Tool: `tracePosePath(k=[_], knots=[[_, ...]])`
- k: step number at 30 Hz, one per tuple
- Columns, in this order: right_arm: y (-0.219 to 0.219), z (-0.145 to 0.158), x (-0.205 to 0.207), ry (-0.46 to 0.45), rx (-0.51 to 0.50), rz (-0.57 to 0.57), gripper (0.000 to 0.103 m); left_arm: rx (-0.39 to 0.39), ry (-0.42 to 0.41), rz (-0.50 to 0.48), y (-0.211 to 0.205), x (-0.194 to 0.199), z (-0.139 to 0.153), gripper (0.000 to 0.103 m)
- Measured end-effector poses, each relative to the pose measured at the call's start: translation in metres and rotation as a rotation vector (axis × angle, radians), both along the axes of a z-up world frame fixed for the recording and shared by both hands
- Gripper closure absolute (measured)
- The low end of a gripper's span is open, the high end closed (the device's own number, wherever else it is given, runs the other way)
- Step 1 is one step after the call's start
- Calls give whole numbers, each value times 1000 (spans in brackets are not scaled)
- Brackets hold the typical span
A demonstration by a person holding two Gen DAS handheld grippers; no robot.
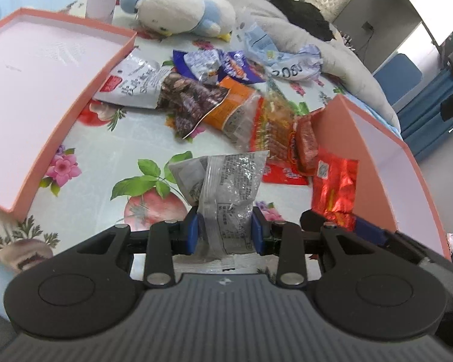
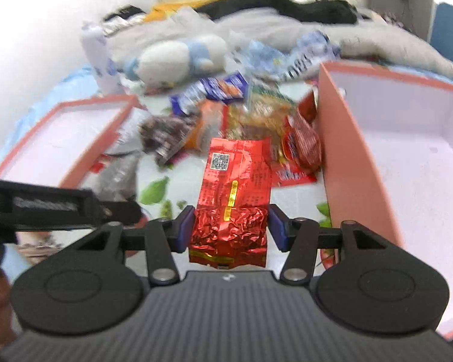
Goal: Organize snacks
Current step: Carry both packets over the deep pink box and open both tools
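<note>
Silvery packet (image 1: 226, 199) clamped in left gripper (image 1: 225, 232), red foil packet (image 2: 231, 202) clamped in right gripper (image 2: 231, 227), loose snack heap (image 1: 226, 96) at twelve o'clock between shallow pink lid (image 1: 30, 90) at ten and deeper pink box (image 2: 407, 150) at two, plush penguin (image 1: 178, 9) beyond.

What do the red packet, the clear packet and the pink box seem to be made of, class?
Red packet: likely metallised foil, glossy; it crinkles sharply and glints.
Clear packet: thin plastic film, see-through with printed text, wrinkled and shiny.
Pink box: probably cardboard, matt; flat stiff walls with a pale lining, no shine.
</note>
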State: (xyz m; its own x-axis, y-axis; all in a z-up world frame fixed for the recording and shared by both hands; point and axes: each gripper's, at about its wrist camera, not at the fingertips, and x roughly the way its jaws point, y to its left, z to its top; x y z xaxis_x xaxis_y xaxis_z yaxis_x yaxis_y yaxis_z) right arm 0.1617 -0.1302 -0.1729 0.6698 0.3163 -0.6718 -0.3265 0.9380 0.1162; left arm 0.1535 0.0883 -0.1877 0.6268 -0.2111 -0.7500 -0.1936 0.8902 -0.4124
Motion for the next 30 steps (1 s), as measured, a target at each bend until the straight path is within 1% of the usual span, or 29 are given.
tracePosePath(k=[5, 8, 12, 16, 20, 25, 30], knots=[[-14, 37, -19, -38, 43, -19, 48, 7, -31, -13, -9, -15, 28, 64], [-26, 53, -28, -38, 69, -49, 48, 0, -40, -23, -14, -22, 43, 64], [-42, 69, -37, -58, 80, -90, 48, 19, -52, -55, -25, -25, 62, 64], [-60, 83, -43, -82, 93, -131, 48, 44, -88, -101, -44, -25, 82, 64], [-79, 98, -50, -118, 84, -186, 48, 25, -113, -149, -62, -20, 95, 64], [-102, 108, -59, -146, 70, -232, 48, 12, -148, -218, -92, -14, 106, 64], [-125, 106, -65, -154, 49, -285, 48, -3, -161, -274, -125, -2, 116, 64]])
